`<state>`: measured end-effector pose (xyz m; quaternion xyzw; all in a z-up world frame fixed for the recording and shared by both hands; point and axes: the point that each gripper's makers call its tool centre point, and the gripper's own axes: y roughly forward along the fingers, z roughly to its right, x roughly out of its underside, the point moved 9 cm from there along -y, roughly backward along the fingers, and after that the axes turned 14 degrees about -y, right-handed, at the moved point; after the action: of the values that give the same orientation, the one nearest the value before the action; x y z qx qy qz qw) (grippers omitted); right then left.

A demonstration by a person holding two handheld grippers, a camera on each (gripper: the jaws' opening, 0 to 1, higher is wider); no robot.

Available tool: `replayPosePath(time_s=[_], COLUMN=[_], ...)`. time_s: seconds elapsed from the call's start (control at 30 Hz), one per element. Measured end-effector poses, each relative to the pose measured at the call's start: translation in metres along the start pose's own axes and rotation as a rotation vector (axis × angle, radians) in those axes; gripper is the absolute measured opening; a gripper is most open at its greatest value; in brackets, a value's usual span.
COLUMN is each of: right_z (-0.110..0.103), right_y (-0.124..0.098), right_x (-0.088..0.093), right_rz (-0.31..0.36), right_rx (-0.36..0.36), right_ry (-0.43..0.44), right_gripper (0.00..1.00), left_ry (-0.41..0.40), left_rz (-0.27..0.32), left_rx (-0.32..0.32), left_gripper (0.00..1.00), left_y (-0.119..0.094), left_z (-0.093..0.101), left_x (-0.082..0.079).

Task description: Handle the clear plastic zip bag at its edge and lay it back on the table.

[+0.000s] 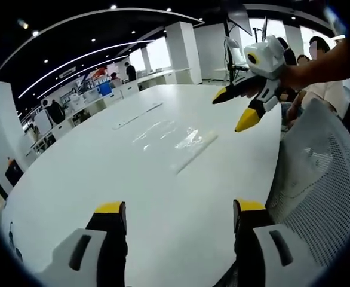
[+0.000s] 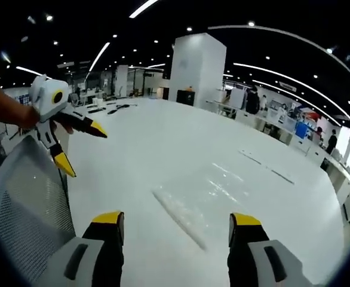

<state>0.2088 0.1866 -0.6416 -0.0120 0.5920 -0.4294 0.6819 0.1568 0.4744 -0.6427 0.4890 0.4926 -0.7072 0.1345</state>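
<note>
The clear plastic zip bag (image 1: 176, 142) lies flat on the white table (image 1: 91, 179), its zip strip along the near right edge. My left gripper (image 1: 180, 209) hovers open over the table, short of the bag, with nothing between its jaws. A hand holds my right gripper (image 1: 233, 112) open above the table's right side, past the bag. In the right gripper view the bag (image 2: 202, 197) lies just ahead of the open right gripper (image 2: 176, 220), and the left gripper (image 2: 79, 148) hangs open at the left, over the table (image 2: 163, 137).
A grey mesh chair back (image 1: 324, 173) stands against the table edge, between the two grippers (image 2: 25, 197). Thin flat strips (image 1: 136, 116) lie farther along the table. Several people, desks and a white pillar (image 2: 196, 66) stand in the background.
</note>
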Motion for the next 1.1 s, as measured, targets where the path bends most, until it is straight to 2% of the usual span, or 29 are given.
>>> replayPosePath(time_s=[0.33,0.63,0.9,1.1], right_z=[-0.003,-0.006,-0.009,-0.016], right_y=[-0.009,-0.016,-0.024,-0.03], right_x=[0.001,0.002,0.003,0.006], right_rz=[0.04,0.045,0.059,0.056], right_rx=[0.038,0.054,0.091,0.102], right_ry=[0.06,0.102,0.145,0.144], right_gripper=[0.8,0.9,0.93,0.95], left_ry=[-0.03,-0.064,-0.095,-0.094], left_rz=[0.005,0.006,0.015,0.01], left_rx=[-0.019,-0.028,-0.032,-0.023], left_gripper=[0.81,0.87,0.92,0.93], left_y=[-0.008,-0.016,-0.02,-0.021], left_z=[-0.001,0.001,0.001,0.005], left_x=[0.006,0.009,0.008,0.011])
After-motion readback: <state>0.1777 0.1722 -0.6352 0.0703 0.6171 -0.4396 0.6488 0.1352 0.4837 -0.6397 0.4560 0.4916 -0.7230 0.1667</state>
